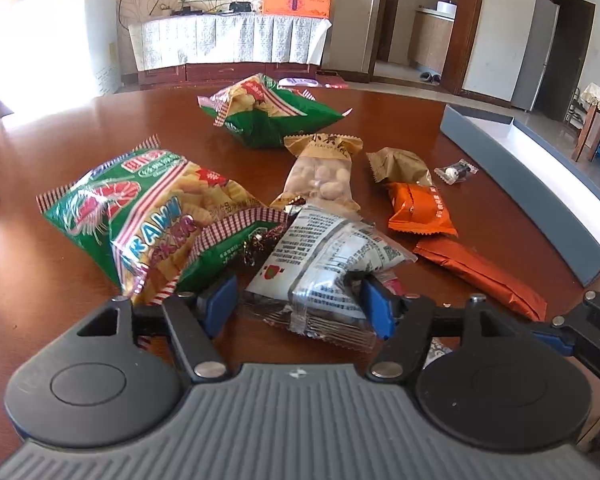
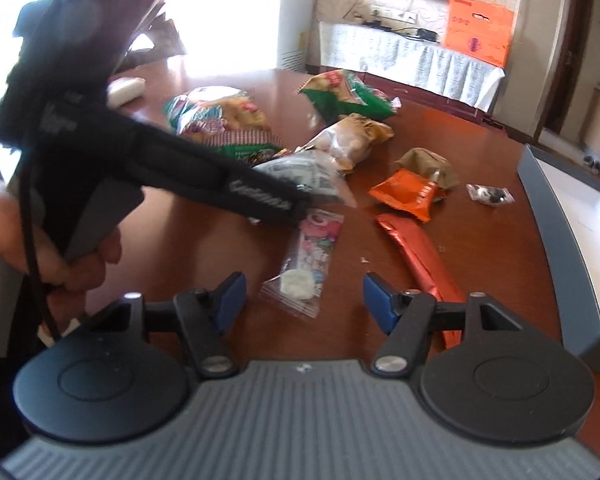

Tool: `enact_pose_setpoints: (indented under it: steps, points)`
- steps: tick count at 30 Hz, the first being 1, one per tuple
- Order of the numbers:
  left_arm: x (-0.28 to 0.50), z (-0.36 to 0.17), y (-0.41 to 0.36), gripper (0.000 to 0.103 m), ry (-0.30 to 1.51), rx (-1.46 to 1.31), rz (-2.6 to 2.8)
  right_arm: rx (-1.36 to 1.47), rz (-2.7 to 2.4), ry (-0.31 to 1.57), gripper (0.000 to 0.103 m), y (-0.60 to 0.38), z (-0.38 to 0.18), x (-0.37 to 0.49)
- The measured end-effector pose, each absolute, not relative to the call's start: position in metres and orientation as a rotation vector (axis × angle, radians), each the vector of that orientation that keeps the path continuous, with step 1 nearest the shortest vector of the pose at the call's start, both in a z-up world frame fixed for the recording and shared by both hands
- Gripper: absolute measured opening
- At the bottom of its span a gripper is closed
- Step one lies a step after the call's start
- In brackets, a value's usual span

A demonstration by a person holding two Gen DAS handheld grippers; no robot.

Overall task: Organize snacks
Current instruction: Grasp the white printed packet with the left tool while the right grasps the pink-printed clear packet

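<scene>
Left hand-held gripper (image 1: 296, 304) has its jaws apart around a white clear-ended snack packet (image 1: 328, 264); the right pad touches it, the left pad stands clear, so no clamp yet. Right hand-held gripper (image 2: 304, 300) is spread open, nothing held, a clear pink candy packet (image 2: 304, 268) lying between its fingers on the counter (image 2: 480, 152). Prawn cracker bags (image 1: 148, 216), nut bag (image 1: 324, 172) and orange packets (image 1: 420, 208) are scattered mid-counter. Grey tray (image 1: 532, 168) sits at the counter's right edge.

Both wrist views low, close over table (image 1: 40, 264), angled down; share snack pile (image 1: 316, 208).
</scene>
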State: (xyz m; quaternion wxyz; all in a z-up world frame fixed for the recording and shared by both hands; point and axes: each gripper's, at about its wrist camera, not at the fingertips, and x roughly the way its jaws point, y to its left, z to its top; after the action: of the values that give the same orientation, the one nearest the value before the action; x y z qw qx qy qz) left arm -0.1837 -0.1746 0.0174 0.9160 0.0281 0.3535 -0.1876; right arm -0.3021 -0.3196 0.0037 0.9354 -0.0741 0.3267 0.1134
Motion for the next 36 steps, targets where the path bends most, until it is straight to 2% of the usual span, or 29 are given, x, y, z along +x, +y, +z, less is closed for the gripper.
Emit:
enact_pose_setpoints:
  steps: [5,7,9,11,16,17,20,21,36]
  points:
    - [-0.184,0.014,-0.182,0.073,0.717,0.071,-0.391,-0.109,0.226,0.683,0.042,-0.325,0.004,-0.291]
    - [-0.184,0.013,-0.183,0.073,0.710,0.079,-0.389,-0.108,0.230,0.688,0.041,-0.327,0.004,-0.290]
    - [-0.184,0.013,-0.183,0.072,0.707,0.076,-0.389,-0.132,0.235,0.689,0.034,-0.326,0.004,-0.292]
    - [-0.184,0.012,-0.182,0.071,0.704,0.062,-0.391,-0.146,0.236,0.690,0.031,-0.326,0.005,-0.294]
    - [-0.188,0.013,-0.182,0.067,0.682,0.073,-0.387,-0.140,0.208,0.698,0.030,-0.333,0.006,-0.295]
    - [-0.189,0.014,-0.183,0.063,0.672,0.080,-0.386,-0.137,0.206,0.699,0.030,-0.335,0.006,-0.295]
    - [-0.190,0.015,-0.184,0.059,0.665,0.095,-0.386,-0.128,0.196,0.688,0.030,-0.339,0.009,-0.299]
    - [-0.191,0.015,-0.184,0.053,0.663,0.103,-0.379,-0.122,0.190,0.681,0.030,-0.341,0.011,-0.300]
    - [-0.196,0.022,-0.186,0.050,0.637,0.109,-0.363,0.031,0.130,0.549,0.029,-0.373,0.042,-0.311]
